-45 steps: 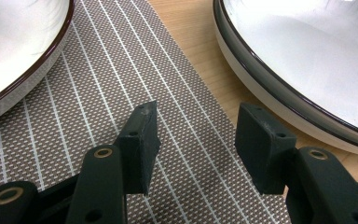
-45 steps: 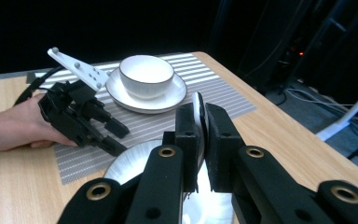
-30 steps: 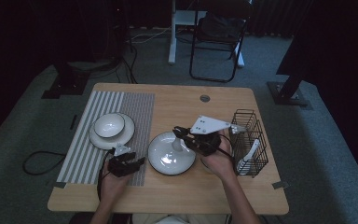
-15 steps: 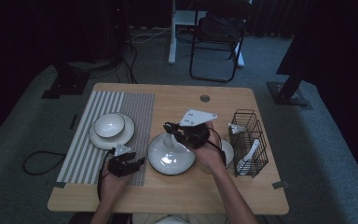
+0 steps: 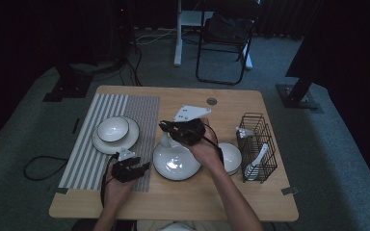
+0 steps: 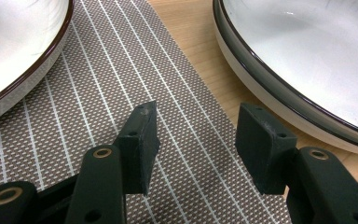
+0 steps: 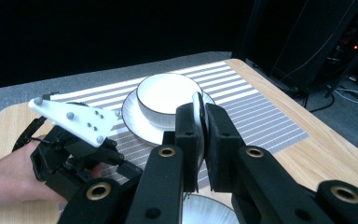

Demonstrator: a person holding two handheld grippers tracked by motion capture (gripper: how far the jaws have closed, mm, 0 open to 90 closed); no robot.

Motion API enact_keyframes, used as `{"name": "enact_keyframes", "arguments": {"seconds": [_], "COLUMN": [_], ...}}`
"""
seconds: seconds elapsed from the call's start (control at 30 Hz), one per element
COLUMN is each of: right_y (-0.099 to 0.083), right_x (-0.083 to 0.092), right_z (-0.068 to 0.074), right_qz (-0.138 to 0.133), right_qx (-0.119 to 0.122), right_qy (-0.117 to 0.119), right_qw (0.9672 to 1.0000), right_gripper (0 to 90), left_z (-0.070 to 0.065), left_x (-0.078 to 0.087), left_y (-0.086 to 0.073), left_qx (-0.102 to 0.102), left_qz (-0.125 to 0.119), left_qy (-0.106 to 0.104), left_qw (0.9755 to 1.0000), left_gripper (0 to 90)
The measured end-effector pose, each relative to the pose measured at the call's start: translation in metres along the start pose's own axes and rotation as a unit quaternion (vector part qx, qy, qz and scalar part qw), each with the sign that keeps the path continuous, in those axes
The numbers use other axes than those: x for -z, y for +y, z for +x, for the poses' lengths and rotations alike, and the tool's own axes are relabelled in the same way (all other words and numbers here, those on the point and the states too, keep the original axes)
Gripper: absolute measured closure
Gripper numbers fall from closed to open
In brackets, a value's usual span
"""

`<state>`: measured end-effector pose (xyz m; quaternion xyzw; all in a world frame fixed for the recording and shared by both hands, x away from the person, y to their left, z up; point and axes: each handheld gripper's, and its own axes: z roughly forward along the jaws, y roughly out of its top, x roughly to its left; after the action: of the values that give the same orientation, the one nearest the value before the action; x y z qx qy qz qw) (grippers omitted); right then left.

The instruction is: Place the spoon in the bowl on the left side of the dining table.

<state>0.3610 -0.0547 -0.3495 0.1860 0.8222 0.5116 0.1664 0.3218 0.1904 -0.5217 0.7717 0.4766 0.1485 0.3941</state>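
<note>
**A thin grip on a smooth spoon**

The right tongs [image 5: 166,127] are clenched on a white spoon [image 7: 196,109] (it looks like one, seen edge-on). The spoon stands upright between the pads and its lower end hangs toward the big plate [image 5: 176,163] directly beneath these tongs. The left tongs [image 6: 196,135] are released and empty, low over the striped mat [image 6: 98,93], with the plate's rim just off their right pad.

The main risk, as I judge it, is the spoon slipping. It is glazed and narrow and pinched only on its flat sides, so a quick swing or a bump could make it pivot or drop. It would then land on the plate below and might chip it. A second risk is a collision, since the left tongs sit close ahead of the right pair on the way to the bowl [image 7: 168,98] on its saucer [image 7: 135,119] beyond them. A low sweep could also clip that bowl's rim.

Count:
- tongs: two
- spoon held: one
- spare spoon [image 5: 257,159] in the wire rack [image 5: 265,130], right of the right tongs: at least one, more I cannot tell
- big plate: one
- bowls: two, the second bowl [image 5: 232,158] sitting behind the right hand
- saucer, mat, rack and table [image 5: 221,202]: one each
</note>
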Motion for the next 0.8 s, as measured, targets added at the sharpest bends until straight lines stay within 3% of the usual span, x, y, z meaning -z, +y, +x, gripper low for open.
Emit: {"name": "enact_keyframes", "arguments": {"seconds": [0.3,0.8], "right_y": [0.004,0.018], "right_x": [-0.018,-0.046], "right_z": [-0.005,-0.005], "right_qz": [0.004,0.001], "right_qx": [-0.009,0.003], "right_qy": [0.009,0.011], "right_qw": [0.9999,0.9999], "right_gripper": [84.6,84.6], "left_z": [0.000,0.000], "left_x": [0.000,0.000], "left_y": [0.000,0.000], "left_qx": [0.002,-0.001], "left_qz": [-0.001,0.000], "left_qy": [-0.001,-0.002], "left_qw": [1.0000,1.0000], "left_gripper": [49.7,49.5]}}
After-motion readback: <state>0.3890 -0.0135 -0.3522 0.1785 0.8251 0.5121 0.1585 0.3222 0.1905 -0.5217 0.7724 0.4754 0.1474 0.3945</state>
